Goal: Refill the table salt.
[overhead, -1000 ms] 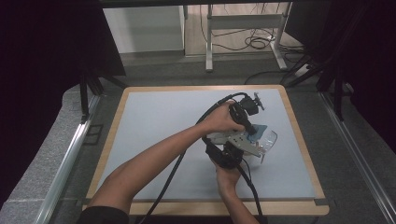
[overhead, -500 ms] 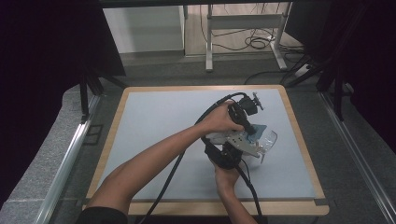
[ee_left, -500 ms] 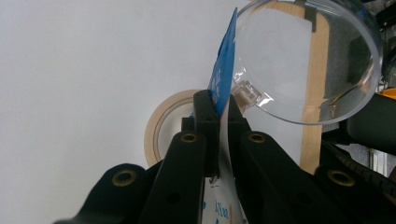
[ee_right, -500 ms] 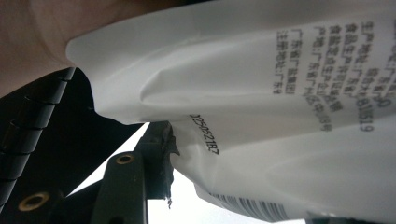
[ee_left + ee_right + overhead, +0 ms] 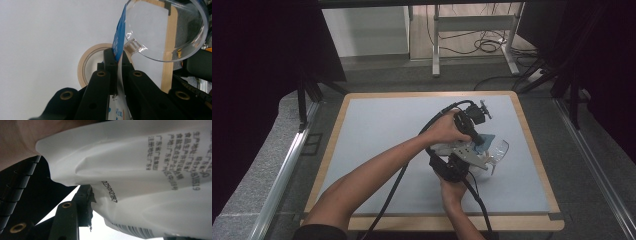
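High view: both grippers meet over the pouch (image 5: 482, 141) beside a clear cup (image 5: 498, 149). Left gripper view: left gripper (image 5: 117, 55) pinches the pouch's edge by the cup's rim. Right gripper view: right gripper (image 5: 86, 195) clamps the pouch; a tug could tear it or spill.

no visible change: both grippers (image 5: 472, 145), pouch (image 5: 119, 42) hold position since earlier frames.

High view: fixed above the near edge, facing forward and down over the pale grey wood-rimmed worktop (image 5: 377, 130). Left gripper view: low, along its own black jaws, close to the white-and-blue printed plastic pouch (image 5: 119, 42). Right gripper view: pressed almost against that pouch (image 5: 150, 185). Shared: the pouch (image 5: 484, 140).
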The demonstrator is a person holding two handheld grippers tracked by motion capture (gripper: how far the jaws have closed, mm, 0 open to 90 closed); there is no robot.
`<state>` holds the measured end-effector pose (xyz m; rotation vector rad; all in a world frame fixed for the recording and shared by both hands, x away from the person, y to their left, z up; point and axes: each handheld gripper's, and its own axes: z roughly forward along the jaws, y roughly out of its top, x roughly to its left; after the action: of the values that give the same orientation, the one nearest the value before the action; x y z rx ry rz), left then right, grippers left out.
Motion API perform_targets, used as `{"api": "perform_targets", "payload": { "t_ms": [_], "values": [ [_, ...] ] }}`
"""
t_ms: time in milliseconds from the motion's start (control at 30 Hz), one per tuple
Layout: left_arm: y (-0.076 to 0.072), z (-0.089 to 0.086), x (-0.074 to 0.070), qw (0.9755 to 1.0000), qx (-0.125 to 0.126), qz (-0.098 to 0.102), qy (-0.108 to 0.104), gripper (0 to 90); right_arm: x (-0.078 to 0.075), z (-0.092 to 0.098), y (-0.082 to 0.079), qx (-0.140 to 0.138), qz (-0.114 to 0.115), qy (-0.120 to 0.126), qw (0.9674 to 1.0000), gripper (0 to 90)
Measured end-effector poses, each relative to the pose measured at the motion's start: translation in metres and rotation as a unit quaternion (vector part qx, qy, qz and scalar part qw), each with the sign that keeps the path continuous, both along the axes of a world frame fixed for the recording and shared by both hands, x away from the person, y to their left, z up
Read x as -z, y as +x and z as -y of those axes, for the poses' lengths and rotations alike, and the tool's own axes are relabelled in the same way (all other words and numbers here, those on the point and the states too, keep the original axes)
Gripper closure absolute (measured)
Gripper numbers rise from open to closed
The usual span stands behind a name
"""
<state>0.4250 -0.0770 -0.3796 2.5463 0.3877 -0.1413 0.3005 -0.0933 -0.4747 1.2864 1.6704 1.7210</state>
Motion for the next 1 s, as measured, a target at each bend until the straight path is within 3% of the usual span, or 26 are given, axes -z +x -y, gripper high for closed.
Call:
{"api": "perform_targets", "payload": {
  "t_ms": [733,1000],
  "values": [
    [0.0027,-0.0043,0.0,1.0,-0.005,0.0,-0.005,90.0,0.0001,-0.0024,0.0028,-0.005,-0.001,-0.003,1.0,51.2],
    [0.0033,-0.0005,-0.0018,1.0,0.001,0.0,-0.002,90.0,-0.0022,0.0003,0.0029,0.0,-0.003,0.008,1.0,51.4]
  ]
}}
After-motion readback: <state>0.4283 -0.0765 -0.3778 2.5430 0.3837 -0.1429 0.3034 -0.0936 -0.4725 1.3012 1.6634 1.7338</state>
